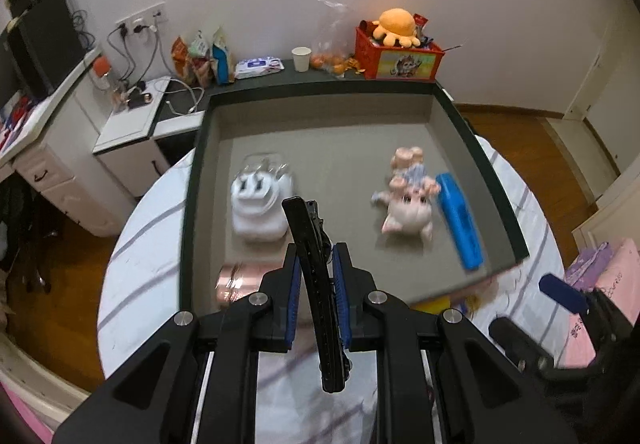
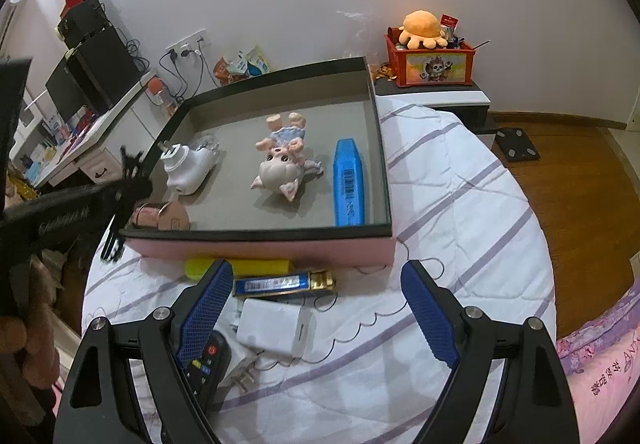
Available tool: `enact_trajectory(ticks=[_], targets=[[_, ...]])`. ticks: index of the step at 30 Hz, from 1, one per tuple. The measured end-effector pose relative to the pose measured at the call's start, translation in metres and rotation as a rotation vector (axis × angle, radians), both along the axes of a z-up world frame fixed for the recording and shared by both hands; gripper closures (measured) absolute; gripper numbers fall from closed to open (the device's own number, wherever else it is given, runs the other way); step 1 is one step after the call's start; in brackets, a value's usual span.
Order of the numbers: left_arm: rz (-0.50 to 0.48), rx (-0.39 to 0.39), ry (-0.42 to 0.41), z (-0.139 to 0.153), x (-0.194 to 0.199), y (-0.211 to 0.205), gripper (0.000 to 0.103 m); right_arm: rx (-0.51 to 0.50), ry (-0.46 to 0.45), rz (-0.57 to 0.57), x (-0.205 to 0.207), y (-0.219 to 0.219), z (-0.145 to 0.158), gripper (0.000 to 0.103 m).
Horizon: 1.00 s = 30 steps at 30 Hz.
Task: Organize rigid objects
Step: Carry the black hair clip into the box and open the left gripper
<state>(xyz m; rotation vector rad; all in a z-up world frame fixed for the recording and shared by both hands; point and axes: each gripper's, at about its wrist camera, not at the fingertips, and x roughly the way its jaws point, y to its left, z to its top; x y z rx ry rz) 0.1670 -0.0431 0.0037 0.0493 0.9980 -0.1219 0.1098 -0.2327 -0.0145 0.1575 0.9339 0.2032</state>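
Gripping: left gripper (image 1: pixel 316 276) clenched one black plastic hair clip (image 1: pixel 316 284).
Right gripper (image 2: pixel 316 308): released.
Box (image 2: pixel 256 232): four objects; blue case (image 2: pixel 349 184) at three o'clock.

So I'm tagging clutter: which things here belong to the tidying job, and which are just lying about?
Job: tray, black hair clip in left gripper, pig figurine, blue case, battery pack, remote.
Lying about: red crate, paper cup, snack bags.
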Motion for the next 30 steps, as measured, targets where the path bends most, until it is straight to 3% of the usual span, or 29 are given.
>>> enact_trajectory(ticks=[14, 20, 22, 24, 30], targets=[[-0.059, 0.006, 0.141, -0.065, 0.066, -0.031, 0.087, -0.015, 0.031, -0.048, 0.034, -0.017, -0.009, 0.016], [-0.057, 0.047, 0.156, -0.074, 0.071, -0.037, 0.085, -0.006, 0.041, -0.056, 0.038, -0.020, -0.014, 0.016], [-0.045, 0.061, 0.156, -0.073, 0.072, -0.038, 0.072, -0.006, 0.042, -0.058, 0.038, -0.020, -0.014, 0.016], [-0.041, 0.077, 0.137, -0.070, 0.070, -0.037, 0.033, -0.007, 0.039, -0.055, 0.037, -0.020, -0.013, 0.016], [-0.036, 0.089, 0.067, -0.049, 0.055, -0.032, 0.019, -0.015, 0.023, -0.053, 0.029, -0.016, -0.006, 0.016]])
